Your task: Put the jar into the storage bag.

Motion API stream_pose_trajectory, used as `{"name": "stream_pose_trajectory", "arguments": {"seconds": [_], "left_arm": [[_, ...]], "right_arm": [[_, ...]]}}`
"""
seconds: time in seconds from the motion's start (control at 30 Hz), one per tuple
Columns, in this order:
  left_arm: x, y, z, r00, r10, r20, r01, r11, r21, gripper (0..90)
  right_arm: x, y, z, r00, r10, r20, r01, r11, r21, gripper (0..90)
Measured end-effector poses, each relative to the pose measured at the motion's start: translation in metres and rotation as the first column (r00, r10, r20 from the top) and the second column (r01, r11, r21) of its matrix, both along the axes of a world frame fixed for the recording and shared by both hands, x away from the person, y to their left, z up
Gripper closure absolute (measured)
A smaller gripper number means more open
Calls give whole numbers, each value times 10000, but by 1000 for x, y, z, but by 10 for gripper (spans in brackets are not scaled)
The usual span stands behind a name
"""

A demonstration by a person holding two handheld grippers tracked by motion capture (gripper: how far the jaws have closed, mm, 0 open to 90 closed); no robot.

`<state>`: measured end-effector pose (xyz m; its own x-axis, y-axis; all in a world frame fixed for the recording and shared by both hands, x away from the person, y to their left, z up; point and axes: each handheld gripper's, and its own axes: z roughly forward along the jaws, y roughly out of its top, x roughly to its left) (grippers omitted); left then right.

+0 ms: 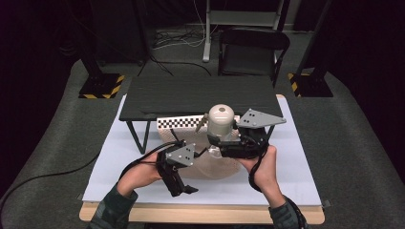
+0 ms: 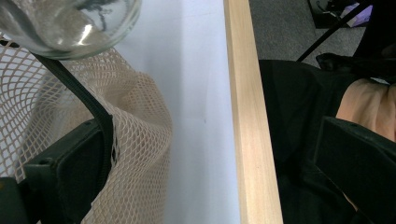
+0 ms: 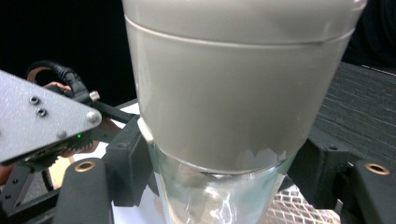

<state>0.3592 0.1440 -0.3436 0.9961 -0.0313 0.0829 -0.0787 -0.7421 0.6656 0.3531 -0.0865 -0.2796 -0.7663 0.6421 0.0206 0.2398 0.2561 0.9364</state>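
High view: near the bench's (image 1: 110, 181) front edge, the left gripper (image 1: 184, 187) pinches the tan mesh bag (image 1: 217, 167), jaws seemingly narrowed on its dark edging. Just beyond, the right gripper (image 1: 217, 149) clamps a glass jar (image 3: 205, 196) with a grey lid (image 1: 221, 119), held above the bag. Farther back stands a dark low table (image 1: 196, 95).

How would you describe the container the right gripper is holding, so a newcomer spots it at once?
On the white mat, just in front of the low dark shelf, the right gripper clamps a jar above a beige mesh bag. It stands out by its clear glass body and tall rounded grey lid.
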Motion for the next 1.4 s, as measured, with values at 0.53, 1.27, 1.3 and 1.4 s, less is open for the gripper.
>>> {"name": "stream_pose_trajectory", "arguments": {"seconds": [0.53, 1.27, 1.3, 1.4], "left_arm": [[0, 0, 0, 10000, -29, -10, 29, 10000, -51, 0], [-2, 2, 3, 10000, -56, 69, 58, 9998, -203, 0], [-2, 2, 4, 10000, -80, 58, 81, 9997, -240, 0], [-3, 3, 5, 9999, -113, 67, 115, 9995, -304, 0]], "right_arm": [[17, 18, 2, 10000, 33, 59, -33, 10000, 19, 297], [37, 37, -4, 9999, 39, -100, -38, 9999, 97, 297], [38, 38, -5, 9999, 33, -132, -32, 10000, 89, 297], [41, 40, -10, 9996, 54, -276, -52, 10000, 59, 297]]}}
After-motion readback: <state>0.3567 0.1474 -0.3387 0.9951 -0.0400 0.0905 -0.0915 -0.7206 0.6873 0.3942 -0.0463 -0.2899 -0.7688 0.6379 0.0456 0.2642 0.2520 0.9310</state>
